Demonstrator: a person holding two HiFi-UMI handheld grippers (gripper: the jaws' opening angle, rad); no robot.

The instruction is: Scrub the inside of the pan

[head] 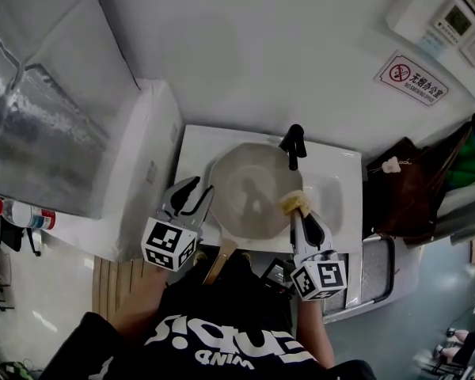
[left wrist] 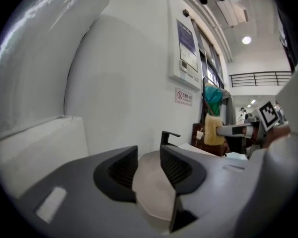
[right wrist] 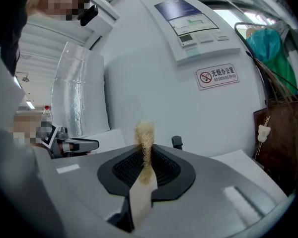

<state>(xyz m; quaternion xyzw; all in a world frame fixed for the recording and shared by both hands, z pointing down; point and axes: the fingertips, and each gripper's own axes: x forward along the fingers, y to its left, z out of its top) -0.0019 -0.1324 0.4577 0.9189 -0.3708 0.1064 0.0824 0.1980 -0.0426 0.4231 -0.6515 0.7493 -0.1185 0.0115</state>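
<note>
Right hand-held gripper (head: 299,214), pinching the scrubber (head: 294,203), should press into the pan (head: 249,192) at 3 o'clock once the spread left hand-held gripper (head: 198,190) steadies it.

Inside of pan (head: 249,192) looked dull grey metal, matt with a faint sheen; its handle (head: 220,264) was pale bare wood. The scrubber (right wrist: 145,133) was coarse straw-coloured fibre, frayed and rough. Shells of left gripper (left wrist: 149,152) and right gripper (right wrist: 146,151) were smooth matt grey plastic, with black ribbed pads (left wrist: 123,171). The sink (head: 344,172) was smooth white, the tap (head: 294,142) black, the ducting (head: 32,109) crinkled shiny foil
</note>
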